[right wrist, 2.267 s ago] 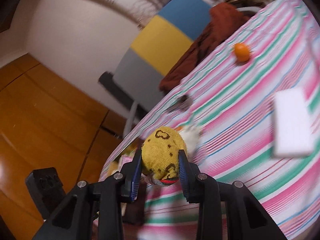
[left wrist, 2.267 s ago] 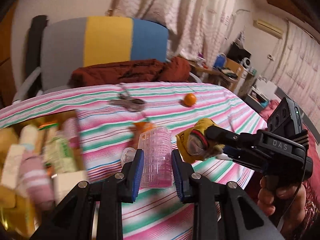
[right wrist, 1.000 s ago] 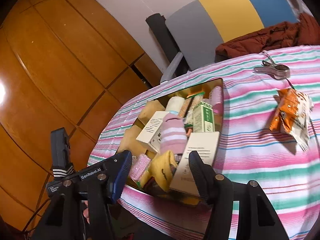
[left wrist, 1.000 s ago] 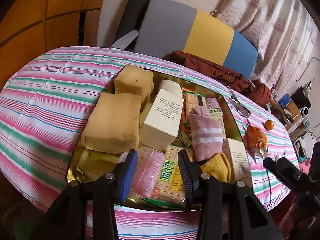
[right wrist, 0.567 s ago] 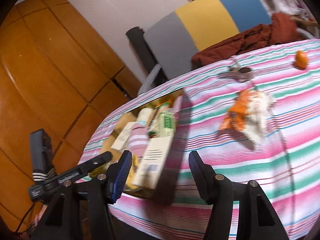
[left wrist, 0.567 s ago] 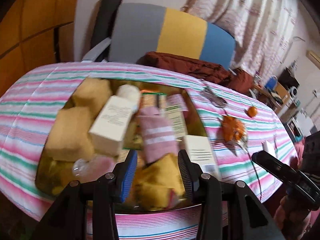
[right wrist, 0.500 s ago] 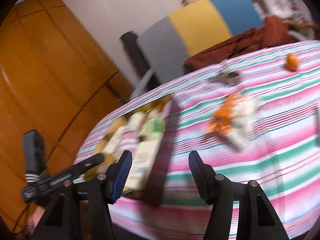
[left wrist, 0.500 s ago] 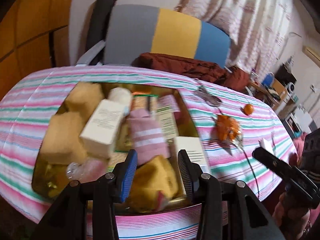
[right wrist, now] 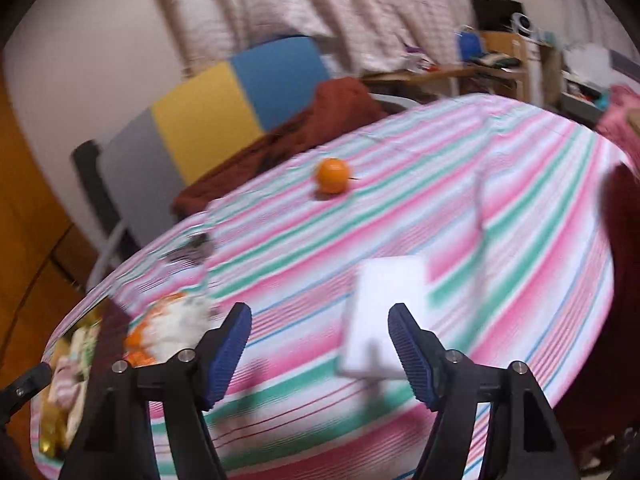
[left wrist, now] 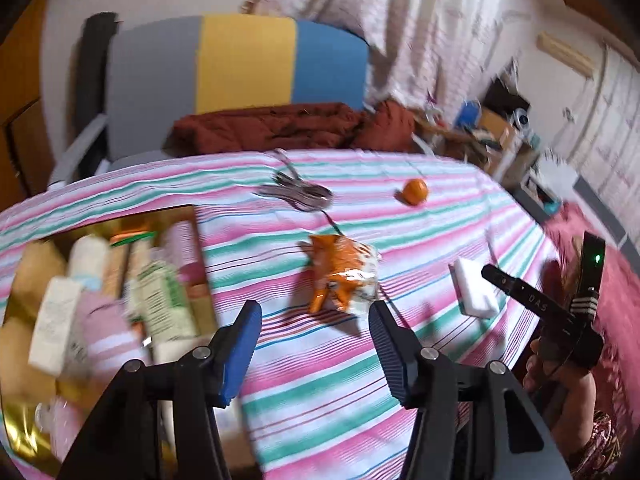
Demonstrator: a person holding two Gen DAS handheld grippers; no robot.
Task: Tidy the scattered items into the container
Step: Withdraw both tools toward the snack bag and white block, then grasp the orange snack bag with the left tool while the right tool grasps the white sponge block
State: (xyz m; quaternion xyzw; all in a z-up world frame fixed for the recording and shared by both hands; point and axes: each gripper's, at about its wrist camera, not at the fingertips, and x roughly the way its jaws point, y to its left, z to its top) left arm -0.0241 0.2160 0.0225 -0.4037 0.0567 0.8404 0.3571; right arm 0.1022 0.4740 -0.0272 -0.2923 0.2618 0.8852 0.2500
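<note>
- Striped pink, green and white cloth covers the desk (left wrist: 400,220), with a grey, yellow and blue chair back (left wrist: 240,68) at its far side.
- At the near left sits the gold tin container (left wrist: 24,432), already crowded with boxes, a pink sock and bottles.
- Loose on the cloth are an orange snack packet (left wrist: 340,276) in the middle, a white sponge block (right wrist: 384,316) to the right, a metal clip (left wrist: 296,194) farther off, and a small orange (right wrist: 333,175) far right.
- Both tools are empty: the left gripper (left wrist: 316,336) hangs with jaws spread before the packet, the right gripper (right wrist: 320,340) with jaws spread just short of the block.
- Judged step: reaching for the next pieces. Each needs lowering, then closing across its narrow sides.
</note>
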